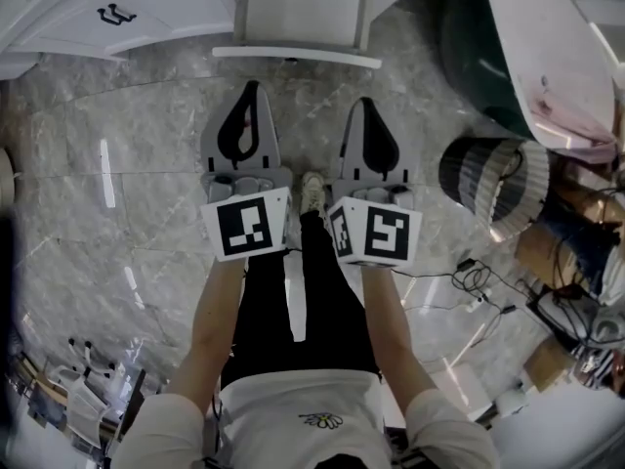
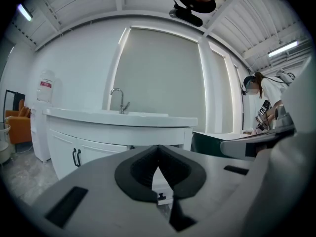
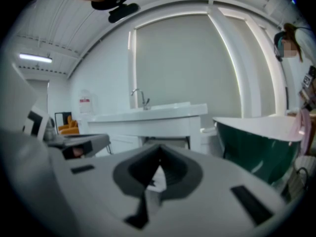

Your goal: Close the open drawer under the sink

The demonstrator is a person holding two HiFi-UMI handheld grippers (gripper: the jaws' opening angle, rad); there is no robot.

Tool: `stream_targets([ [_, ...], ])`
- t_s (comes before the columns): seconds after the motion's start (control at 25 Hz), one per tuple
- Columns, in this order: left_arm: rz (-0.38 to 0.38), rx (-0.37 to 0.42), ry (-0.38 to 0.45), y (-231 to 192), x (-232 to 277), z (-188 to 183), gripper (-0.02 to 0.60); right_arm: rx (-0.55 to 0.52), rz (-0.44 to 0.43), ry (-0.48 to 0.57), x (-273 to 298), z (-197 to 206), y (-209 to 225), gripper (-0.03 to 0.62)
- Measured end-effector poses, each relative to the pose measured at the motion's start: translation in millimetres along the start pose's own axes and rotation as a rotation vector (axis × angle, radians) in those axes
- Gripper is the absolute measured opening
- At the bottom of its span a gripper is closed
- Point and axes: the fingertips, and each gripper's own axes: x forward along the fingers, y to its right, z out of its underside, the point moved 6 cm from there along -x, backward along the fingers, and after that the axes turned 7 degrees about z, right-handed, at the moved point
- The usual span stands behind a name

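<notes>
Head view: drawer stands pulled out of the sink cabinet; left gripper and right gripper hang short of its front. Approach step; a forward push is judged next. Left gripper view: fingers pressed together, empty; tap atop the cabinet, unseen from above. Right gripper view: fingers likewise together, empty

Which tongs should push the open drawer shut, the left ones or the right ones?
Left, probably. The left tongs and right tongs are both shut, empty and aimed at the drawer, but the left tips sit nearer its front and its middle.
</notes>
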Motion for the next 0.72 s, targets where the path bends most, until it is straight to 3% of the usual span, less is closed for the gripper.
stream_targets([
  [0.52, 0.015, -0.045, -0.08, -11.6, 28.0, 29.7, 0.027, 0.037, -0.037, -0.028, 25.9, 8.2, -8.8, 0.029],
  [0.6, 0.042, -0.067, -0.083, -10.8, 34.0, 34.7, 0.112, 0.026, -0.042, -0.041, 27.9, 11.1, -10.1, 0.029],
  [0.72, 0.075, -0.074, -0.081, -7.5, 43.3, 46.2, 0.185, 0.019, -0.044, -0.06, 30.2, 16.4, -9.6, 0.029],
])
